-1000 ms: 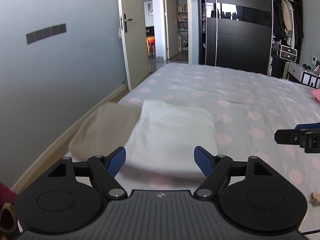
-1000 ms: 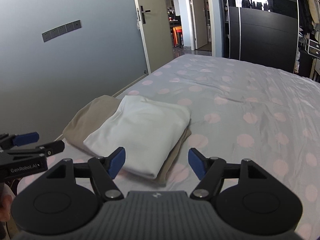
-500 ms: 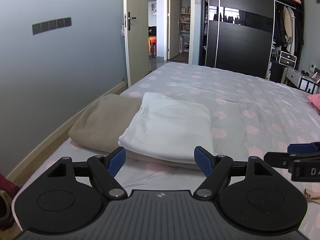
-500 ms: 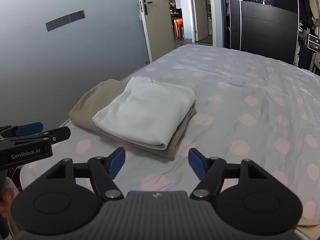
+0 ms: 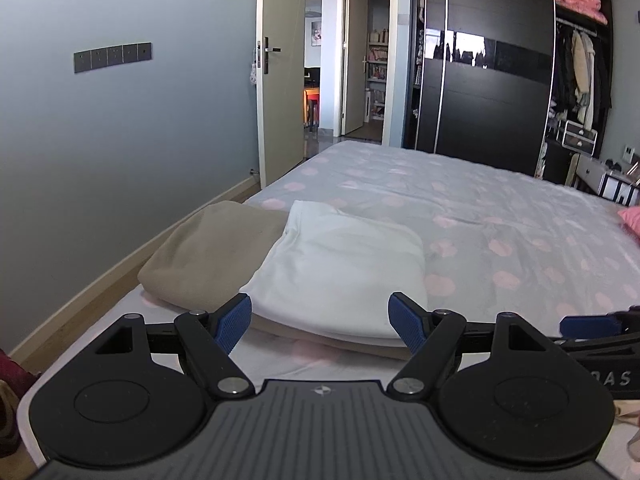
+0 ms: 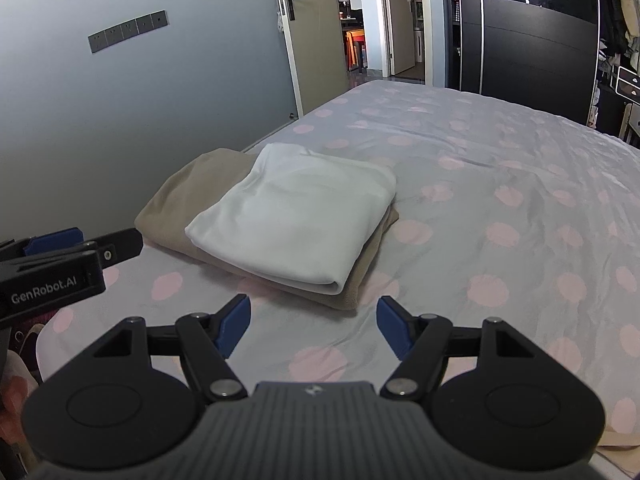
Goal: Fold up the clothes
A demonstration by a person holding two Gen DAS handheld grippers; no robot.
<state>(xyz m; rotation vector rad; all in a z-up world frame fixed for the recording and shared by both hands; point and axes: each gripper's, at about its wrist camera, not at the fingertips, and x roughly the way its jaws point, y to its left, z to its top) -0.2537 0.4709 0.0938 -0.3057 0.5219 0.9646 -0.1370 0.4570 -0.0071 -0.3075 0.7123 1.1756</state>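
Observation:
A folded white garment (image 5: pixel 340 268) (image 6: pixel 296 216) lies on top of a folded beige garment (image 5: pixel 212 256) (image 6: pixel 188 200) near the left edge of the bed (image 5: pixel 500 216) (image 6: pixel 500 184). My left gripper (image 5: pixel 320 322) is open and empty, just short of the stack. My right gripper (image 6: pixel 314 326) is open and empty, a little further back from the stack. The left gripper also shows at the left edge of the right wrist view (image 6: pixel 60 256). The right gripper shows at the right edge of the left wrist view (image 5: pixel 600 340).
The bed has a grey sheet with pink dots. A grey wall (image 5: pixel 120 140) runs close along its left side. An open door (image 5: pixel 280 92) and a black wardrobe (image 5: pixel 488 80) stand beyond the bed's far end. A pink cloth (image 5: pixel 630 220) lies far right.
Both grippers have pulled back and up from the stack, which now sits further ahead. Both stay open. The clothes have not moved.

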